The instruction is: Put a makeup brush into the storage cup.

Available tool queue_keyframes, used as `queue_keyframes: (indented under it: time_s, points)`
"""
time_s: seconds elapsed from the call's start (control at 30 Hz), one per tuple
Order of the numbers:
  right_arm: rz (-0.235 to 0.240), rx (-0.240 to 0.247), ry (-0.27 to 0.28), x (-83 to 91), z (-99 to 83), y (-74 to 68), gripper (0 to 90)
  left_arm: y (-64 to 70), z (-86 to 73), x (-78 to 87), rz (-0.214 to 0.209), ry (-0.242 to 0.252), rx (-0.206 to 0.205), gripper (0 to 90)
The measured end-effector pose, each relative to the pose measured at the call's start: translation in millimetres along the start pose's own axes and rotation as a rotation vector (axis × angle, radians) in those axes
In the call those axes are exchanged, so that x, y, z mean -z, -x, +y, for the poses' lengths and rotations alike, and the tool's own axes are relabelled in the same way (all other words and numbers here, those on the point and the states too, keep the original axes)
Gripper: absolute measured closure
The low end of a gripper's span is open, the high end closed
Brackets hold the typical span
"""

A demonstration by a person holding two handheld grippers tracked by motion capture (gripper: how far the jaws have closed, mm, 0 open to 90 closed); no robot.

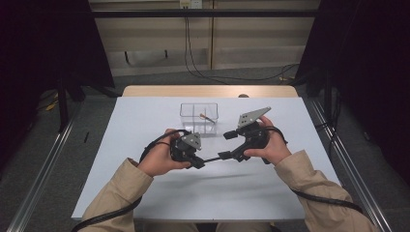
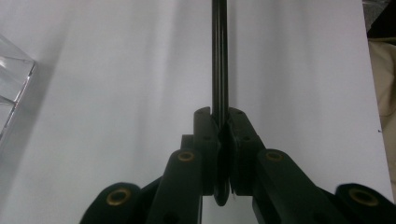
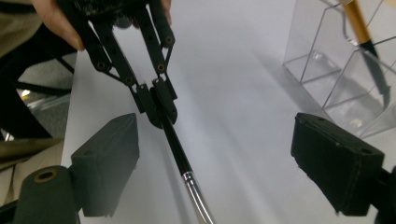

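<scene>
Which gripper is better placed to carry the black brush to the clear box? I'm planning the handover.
Left. The left gripper already clamps the brush; the right gripper's jaws stand open around it, not holding.

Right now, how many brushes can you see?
2. One black-handled brush is clamped in the left hand-held gripper, reaching between the right hand-held gripper's open jaws. One gold-handled brush leans inside the clear divided box.
</scene>
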State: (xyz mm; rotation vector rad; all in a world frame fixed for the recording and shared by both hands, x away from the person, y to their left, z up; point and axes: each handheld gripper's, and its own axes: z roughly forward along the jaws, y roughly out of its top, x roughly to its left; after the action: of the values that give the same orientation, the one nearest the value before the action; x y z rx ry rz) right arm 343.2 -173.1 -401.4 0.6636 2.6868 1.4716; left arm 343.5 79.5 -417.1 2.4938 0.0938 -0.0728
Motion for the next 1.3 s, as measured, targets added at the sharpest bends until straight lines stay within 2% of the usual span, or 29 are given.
queue_keyframes:
  time_s: [0.23, 0.4, 0.57, 1.0, 1.3]
  points:
    - [-0.017, -0.047, 0.105, 4.9, -5.0, 1.5, 14.4, 0.1, -4.1, 1.7, 0.007, 0.027, 0.017, 84.2]
    - [-0.024, -0.052, 0.181, 8.3, -6.9, 1.0, 14.6, 0.2, -5.4, 3.3, 0.007, 0.030, 0.020, 84.2]
    - [-0.030, -0.050, 0.232, 9.6, -8.3, -0.6, 14.6, 0.6, -7.0, 3.9, 0.014, 0.043, 0.029, 84.1]
    - [-0.070, -0.030, 0.288, 11.2, -7.3, -3.9, 14.8, 0.2, -9.3, 5.9, 0.020, 0.064, 0.038, 84.2]
    - [-0.066, -0.023, 0.296, 9.4, -8.0, -4.7, 13.8, -0.5, -14.7, 6.3, 0.028, 0.103, 0.067, 84.2]
